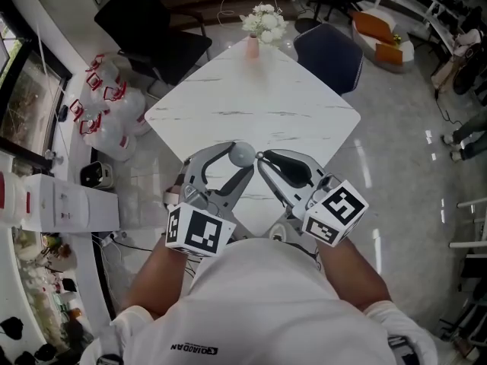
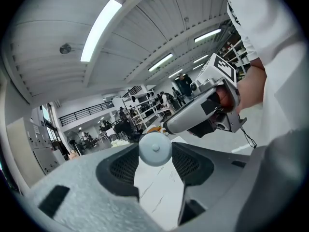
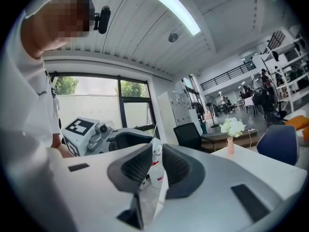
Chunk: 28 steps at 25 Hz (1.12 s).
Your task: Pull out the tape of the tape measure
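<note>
Left tongs (image 2: 154, 154) clamp a round pale-grey tape measure (image 2: 155, 147), just left of the slightly parted, empty right tongs (image 3: 157, 163).

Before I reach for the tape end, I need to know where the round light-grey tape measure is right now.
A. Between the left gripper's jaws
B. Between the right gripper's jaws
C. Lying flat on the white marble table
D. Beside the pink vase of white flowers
A: the round light-grey tape measure sits clamped between the pads of the left gripper, while the right gripper shows only a narrow empty gap.
</note>
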Motion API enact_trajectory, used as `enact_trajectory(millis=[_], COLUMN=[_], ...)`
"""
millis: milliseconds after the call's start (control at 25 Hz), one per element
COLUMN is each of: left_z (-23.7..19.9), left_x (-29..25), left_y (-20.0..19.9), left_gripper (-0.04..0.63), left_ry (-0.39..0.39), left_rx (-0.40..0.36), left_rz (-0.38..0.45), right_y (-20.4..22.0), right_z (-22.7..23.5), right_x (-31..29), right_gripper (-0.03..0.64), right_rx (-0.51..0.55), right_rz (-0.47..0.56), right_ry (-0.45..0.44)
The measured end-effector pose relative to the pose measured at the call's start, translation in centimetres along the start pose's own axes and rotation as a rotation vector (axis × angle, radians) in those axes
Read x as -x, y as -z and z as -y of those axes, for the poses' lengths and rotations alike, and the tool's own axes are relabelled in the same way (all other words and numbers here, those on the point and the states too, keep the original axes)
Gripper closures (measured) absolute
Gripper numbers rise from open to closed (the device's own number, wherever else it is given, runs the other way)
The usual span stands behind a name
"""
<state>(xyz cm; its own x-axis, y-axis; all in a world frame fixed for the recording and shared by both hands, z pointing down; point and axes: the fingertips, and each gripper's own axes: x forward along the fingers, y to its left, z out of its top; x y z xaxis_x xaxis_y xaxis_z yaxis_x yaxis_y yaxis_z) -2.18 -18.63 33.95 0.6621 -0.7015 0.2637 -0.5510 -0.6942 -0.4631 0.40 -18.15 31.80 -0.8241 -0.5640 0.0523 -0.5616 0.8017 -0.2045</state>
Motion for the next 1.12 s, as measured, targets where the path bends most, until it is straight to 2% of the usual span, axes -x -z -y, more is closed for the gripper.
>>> enact_trajectory(millis=[760, 960, 1120], left_z=[-0.5, -0.9, -2.3], left_x=[0.5, 0.4, 0.8], left_y=[-0.5, -0.7, 0.5], left_gripper=[0.371, 0.373, 0.373], left_ry=[-0.015, -0.027, -0.069], left_rx=[-0.001, -0.005, -0.013], left_rz=[-0.001, 0.004, -0.016], right_y=[-0.4, -0.8, -1.0], right_z=[0.1, 0.4, 2.1], right_x=[0.3, 0.6, 1.4], right_gripper=[0.603, 0.604, 0.604], right_rx=[0.030, 0.064, 0.049], right_rz=[0.021, 0.033, 0.051], right_ry=[0.002, 0.030, 0.091])
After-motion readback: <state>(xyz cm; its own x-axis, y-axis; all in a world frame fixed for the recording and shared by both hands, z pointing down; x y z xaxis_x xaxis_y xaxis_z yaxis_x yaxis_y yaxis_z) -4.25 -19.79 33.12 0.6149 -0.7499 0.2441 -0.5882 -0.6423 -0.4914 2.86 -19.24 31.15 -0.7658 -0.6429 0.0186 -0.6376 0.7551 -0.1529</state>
